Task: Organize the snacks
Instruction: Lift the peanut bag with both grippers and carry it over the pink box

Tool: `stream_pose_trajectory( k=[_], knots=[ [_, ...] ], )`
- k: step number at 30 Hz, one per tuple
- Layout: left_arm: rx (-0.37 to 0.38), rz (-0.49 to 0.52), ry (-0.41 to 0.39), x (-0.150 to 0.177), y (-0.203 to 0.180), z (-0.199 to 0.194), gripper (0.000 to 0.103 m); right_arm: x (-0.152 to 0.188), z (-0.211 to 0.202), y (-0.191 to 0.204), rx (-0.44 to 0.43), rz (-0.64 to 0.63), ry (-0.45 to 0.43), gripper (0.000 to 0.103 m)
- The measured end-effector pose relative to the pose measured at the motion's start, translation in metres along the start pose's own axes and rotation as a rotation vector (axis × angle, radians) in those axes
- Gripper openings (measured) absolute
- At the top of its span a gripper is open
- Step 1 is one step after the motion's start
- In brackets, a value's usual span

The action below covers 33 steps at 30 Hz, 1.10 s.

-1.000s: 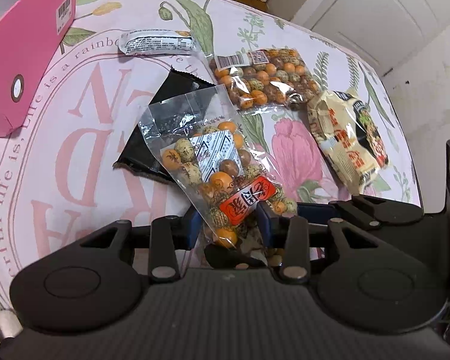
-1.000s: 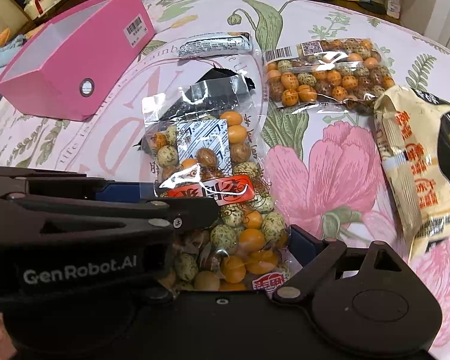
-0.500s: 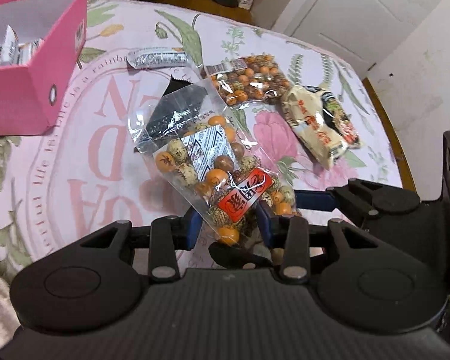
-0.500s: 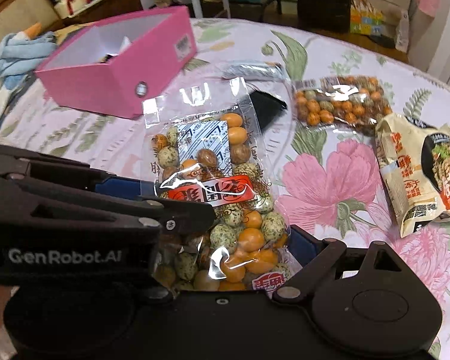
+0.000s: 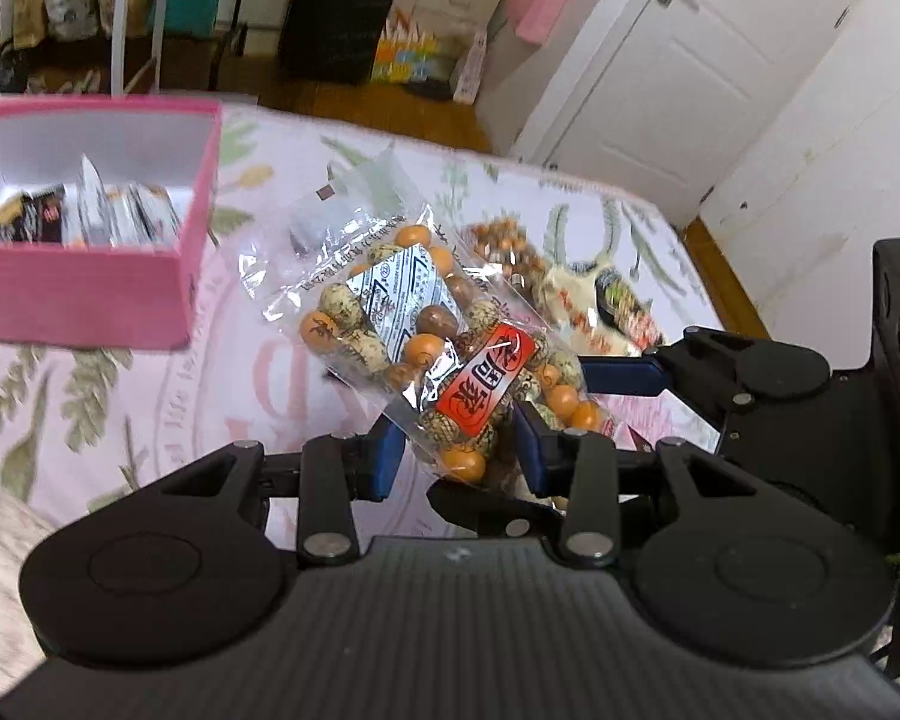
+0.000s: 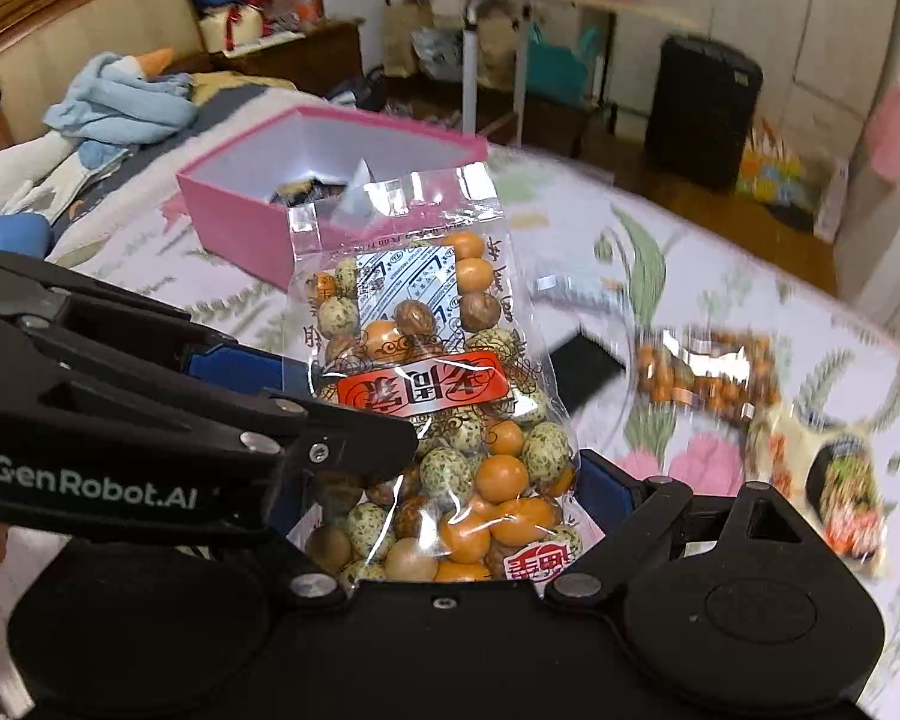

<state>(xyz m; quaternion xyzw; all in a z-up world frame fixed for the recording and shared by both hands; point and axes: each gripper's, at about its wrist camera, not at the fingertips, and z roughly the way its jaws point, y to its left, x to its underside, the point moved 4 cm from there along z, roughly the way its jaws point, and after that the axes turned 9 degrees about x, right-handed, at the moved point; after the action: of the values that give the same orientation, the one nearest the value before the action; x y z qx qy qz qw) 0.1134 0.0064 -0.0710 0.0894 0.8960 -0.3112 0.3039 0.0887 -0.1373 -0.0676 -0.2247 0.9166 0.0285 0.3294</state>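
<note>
A clear bag of orange and speckled coated nuts (image 5: 426, 336) with a red label hangs in the air above the flowered tablecloth (image 5: 150, 396). My left gripper (image 5: 459, 444) is shut on the bag's lower end. In the right wrist view the same bag (image 6: 432, 372) fills the gap of my right gripper (image 6: 438, 420), whose wide-set blue pads press on its two sides. The left gripper's black body crosses that view at the lower left. A pink box (image 5: 90, 294) stands open at the left with several packets inside.
On the cloth to the right lie a second bag of nuts (image 6: 708, 378), a pale noodle pack (image 6: 834, 480) and a black packet (image 6: 588, 366). The pink box (image 6: 240, 222) sits far left. Beyond the table are a black suitcase (image 5: 342, 12) and a white door (image 5: 678, 72).
Both grippers have risen together with the nut bag, lifting it off the black packet and the cloth. The pink box's inside has come into view.
</note>
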Motion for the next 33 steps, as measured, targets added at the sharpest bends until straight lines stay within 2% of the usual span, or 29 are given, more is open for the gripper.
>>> stream_pose_trajectory(
  k=[3, 10, 15, 19, 26, 30, 33],
  knots=[
    [-0.004, 0.02, -0.047, -0.012, 0.005, -0.018, 0.036, -0.021, -0.004, 0.01, 0.014, -0.044, -0.028, 0.093],
    [-0.011, -0.01, -0.131, -0.044, 0.039, -0.049, 0.036, -0.076, 0.005, 0.035, 0.022, -0.141, -0.083, 0.093],
    [-0.065, -0.064, -0.217, -0.076, 0.079, -0.056, 0.038, -0.124, 0.034, 0.055, 0.008, -0.238, -0.144, 0.093],
    [-0.107, -0.116, -0.258, -0.103, 0.12, -0.052, 0.038, -0.16, 0.068, 0.068, -0.023, -0.326, -0.161, 0.093],
    [-0.112, -0.253, -0.263, -0.138, 0.205, -0.026, 0.037, -0.204, 0.135, 0.084, -0.088, -0.461, -0.171, 0.093],
    [-0.113, -0.335, -0.255, -0.141, 0.241, -0.012, 0.037, -0.215, 0.168, 0.091, -0.135, -0.54, -0.146, 0.093],
    [-0.116, -0.387, -0.233, -0.139, 0.261, 0.006, 0.037, -0.216, 0.191, 0.097, -0.133, -0.612, -0.119, 0.093]
  ],
)
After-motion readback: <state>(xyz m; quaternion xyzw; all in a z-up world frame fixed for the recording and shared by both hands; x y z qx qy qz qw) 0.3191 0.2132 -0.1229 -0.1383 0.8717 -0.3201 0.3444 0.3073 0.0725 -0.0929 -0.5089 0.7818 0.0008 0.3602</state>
